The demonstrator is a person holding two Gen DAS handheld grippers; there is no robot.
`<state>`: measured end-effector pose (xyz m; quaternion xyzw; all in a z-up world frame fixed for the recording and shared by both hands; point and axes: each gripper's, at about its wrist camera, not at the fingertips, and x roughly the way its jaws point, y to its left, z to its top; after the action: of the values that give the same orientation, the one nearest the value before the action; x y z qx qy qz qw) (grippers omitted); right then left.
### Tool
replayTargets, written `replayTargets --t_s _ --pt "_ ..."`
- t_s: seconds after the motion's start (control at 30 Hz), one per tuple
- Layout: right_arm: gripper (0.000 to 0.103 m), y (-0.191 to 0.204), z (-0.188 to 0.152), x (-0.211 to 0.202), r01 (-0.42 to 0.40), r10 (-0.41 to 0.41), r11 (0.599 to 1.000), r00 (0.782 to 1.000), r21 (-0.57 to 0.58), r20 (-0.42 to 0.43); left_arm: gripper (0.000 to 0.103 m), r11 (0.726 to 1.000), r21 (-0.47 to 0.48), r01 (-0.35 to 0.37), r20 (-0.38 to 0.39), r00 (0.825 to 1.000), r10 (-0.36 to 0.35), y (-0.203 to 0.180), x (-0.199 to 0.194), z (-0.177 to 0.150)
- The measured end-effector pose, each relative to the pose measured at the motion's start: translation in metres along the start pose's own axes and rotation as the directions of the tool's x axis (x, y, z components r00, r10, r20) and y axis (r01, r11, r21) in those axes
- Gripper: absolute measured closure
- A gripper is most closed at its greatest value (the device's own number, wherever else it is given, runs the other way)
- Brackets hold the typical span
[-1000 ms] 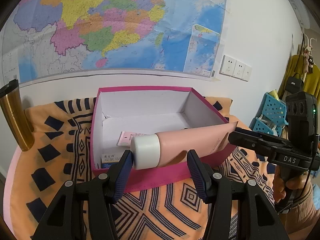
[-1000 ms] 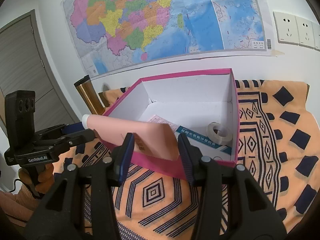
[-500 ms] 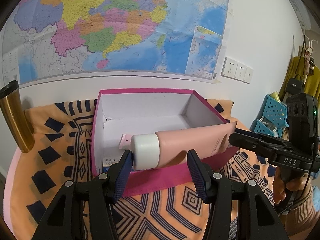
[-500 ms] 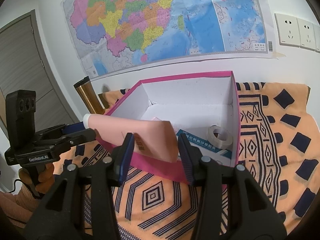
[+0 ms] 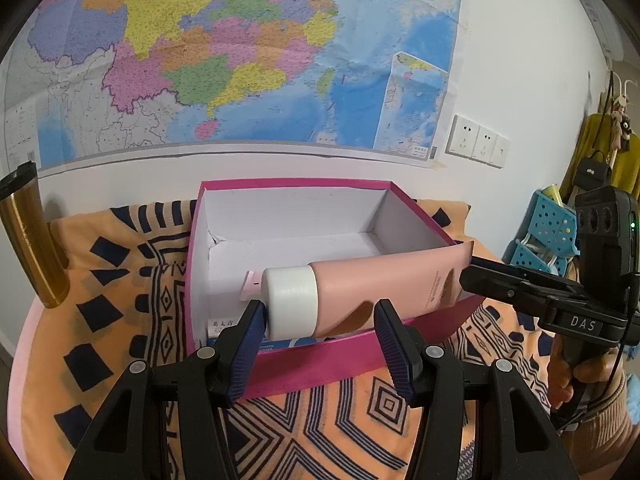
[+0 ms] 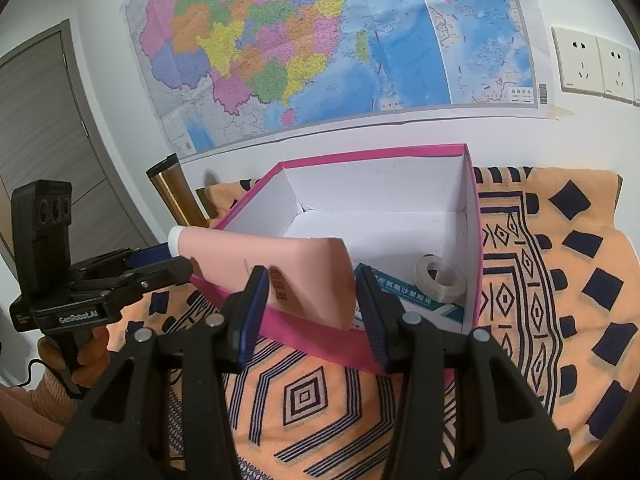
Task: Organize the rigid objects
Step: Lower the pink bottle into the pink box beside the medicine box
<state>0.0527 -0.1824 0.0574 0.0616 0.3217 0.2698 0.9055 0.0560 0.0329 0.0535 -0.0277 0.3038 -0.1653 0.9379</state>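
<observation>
While the pink cosmetic tube (image 5: pixel 376 286) hangs across the near rim of the magenta box (image 5: pixel 320 364), both tools are at its ends. The left gripper (image 5: pixel 320 338) looks open around the white cap (image 5: pixel 290 302); only its left pad seems to touch. The right gripper (image 6: pixel 310 300) stands around the flat crimped end, but I cannot tell if it really presses. If either pad slips, the tube may tip and fall on the patterned cloth (image 6: pixel 560 280) outside. In the left wrist view its long axis runs from 9 to 3 o'clock, cap toward 9.
</observation>
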Motion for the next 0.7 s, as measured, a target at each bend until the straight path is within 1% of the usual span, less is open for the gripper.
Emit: replayTargets --t_s 0.37,0.7 --pt "0.055 -0.002 0.006 0.006 0.0 0.0 1.0 1.0 -0.001 -0.001 0.047 1.0 -0.004 -0.006 -0.005 1.0 0.006 0.003 0.005 0.001" --pt "0.055 -0.005 0.005 0.01 -0.005 0.006 1.0 1.0 0.01 -0.004 0.047 1.0 -0.005 -0.012 -0.016 1.0 0.012 0.005 0.01 0.002"
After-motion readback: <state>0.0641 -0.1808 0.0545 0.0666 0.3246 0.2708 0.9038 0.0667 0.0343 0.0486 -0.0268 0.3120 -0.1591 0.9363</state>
